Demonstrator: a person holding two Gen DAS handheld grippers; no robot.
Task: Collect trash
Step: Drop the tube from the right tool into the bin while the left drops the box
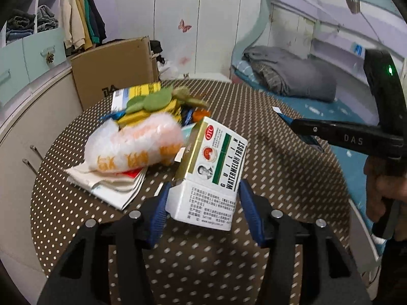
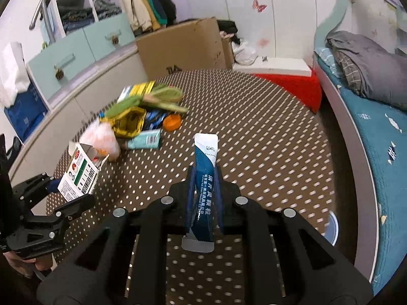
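Note:
My left gripper (image 1: 203,190) is shut on a white and gold medicine box (image 1: 211,167) marked Watermelon Frost. The blue pads press on both sides of its lower end, and the box tilts above the dotted table (image 1: 267,132). In the right wrist view the same box (image 2: 81,175) shows at the left with an open top flap. My right gripper (image 2: 204,175) is shut on a blue and white sachet (image 2: 205,157) that stands upright between the fingers. That sachet's tip (image 1: 279,113) shows at the right of the left wrist view.
A trash pile (image 2: 142,117) lies on the table's far left: a plastic bag (image 1: 134,147), yellow wrappers, green pieces, a teal box (image 2: 145,139), an orange cap (image 2: 172,122), papers. Behind stand a cardboard box (image 2: 183,48) and cabinets; a bed (image 2: 381,132) curves along the right.

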